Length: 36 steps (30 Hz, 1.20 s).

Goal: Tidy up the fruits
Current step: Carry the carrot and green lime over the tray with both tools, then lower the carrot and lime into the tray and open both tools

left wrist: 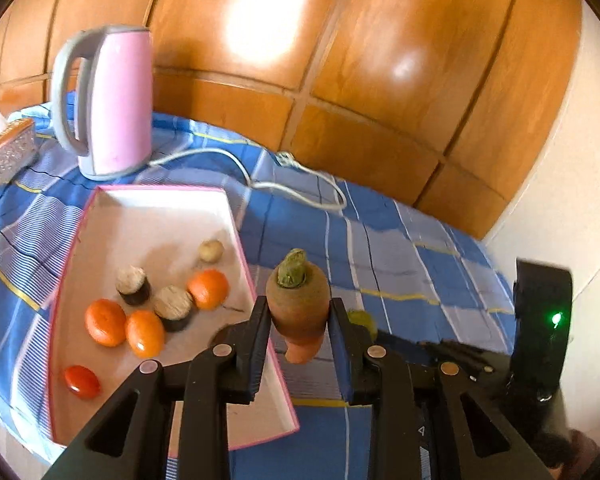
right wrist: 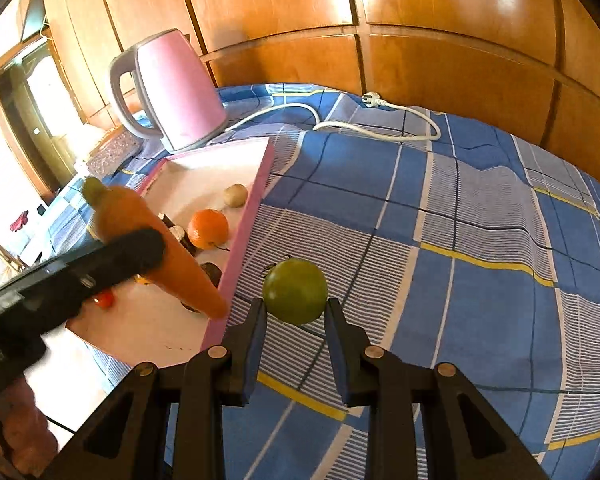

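Note:
My left gripper is shut on a carrot, held in the air over the right rim of the pink-edged tray; the carrot also shows in the right wrist view, tip down at the tray rim. The tray holds oranges, a red tomato, dark round pieces and a small pale fruit. My right gripper is shut on a green fruit, just above the blue checked cloth.
A pink electric kettle stands behind the tray, its white cord and plug lying across the cloth. A tissue box sits at the far left. Wooden panelling rises behind the table.

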Available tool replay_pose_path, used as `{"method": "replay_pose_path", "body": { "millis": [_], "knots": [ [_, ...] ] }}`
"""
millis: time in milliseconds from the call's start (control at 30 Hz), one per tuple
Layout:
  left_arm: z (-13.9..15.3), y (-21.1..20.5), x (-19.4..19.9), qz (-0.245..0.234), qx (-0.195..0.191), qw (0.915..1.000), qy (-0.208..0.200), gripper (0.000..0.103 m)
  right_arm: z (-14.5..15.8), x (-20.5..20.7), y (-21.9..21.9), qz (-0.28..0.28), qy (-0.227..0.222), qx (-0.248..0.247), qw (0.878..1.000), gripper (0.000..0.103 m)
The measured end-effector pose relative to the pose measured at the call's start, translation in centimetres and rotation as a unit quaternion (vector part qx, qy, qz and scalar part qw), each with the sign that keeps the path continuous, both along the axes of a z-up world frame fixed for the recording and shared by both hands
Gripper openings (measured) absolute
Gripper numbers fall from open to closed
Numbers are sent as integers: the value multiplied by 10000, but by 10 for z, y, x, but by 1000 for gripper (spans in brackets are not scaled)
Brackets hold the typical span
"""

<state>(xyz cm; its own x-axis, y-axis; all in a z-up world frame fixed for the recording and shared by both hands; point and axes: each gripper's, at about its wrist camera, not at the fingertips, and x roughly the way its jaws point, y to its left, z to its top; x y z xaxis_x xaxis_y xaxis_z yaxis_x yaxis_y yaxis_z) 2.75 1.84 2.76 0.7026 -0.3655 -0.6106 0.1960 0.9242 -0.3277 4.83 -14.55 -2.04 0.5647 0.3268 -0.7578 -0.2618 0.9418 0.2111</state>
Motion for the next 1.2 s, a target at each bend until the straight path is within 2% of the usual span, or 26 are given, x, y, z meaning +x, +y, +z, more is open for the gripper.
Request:
{"method": "replay_pose_path", "body": {
  "millis": [200,467,600,833,1000,1200],
  "knots": [
    [7,31,8,433,-53,9990,51,29,8,7,15,181,-36,82,9998,30],
    [-9,68,17,1078,282,9935,250,29,14,24,60,666,-96,98,9977,30],
    [-14,79,17,1223,268,9917,299,30,15,29,79,872,-103,87,9961,30],
    [-24,91,19,1429,317,9880,498,31,2,40,98,983,160,151,9949,31],
    [-23,91,19,1482,380,9874,410,35,-1,42,99,926,207,186,9953,31],
    [-21,90,18,1483,385,9874,384,35,-3,39,97,887,217,185,9957,31]
  ]
}}
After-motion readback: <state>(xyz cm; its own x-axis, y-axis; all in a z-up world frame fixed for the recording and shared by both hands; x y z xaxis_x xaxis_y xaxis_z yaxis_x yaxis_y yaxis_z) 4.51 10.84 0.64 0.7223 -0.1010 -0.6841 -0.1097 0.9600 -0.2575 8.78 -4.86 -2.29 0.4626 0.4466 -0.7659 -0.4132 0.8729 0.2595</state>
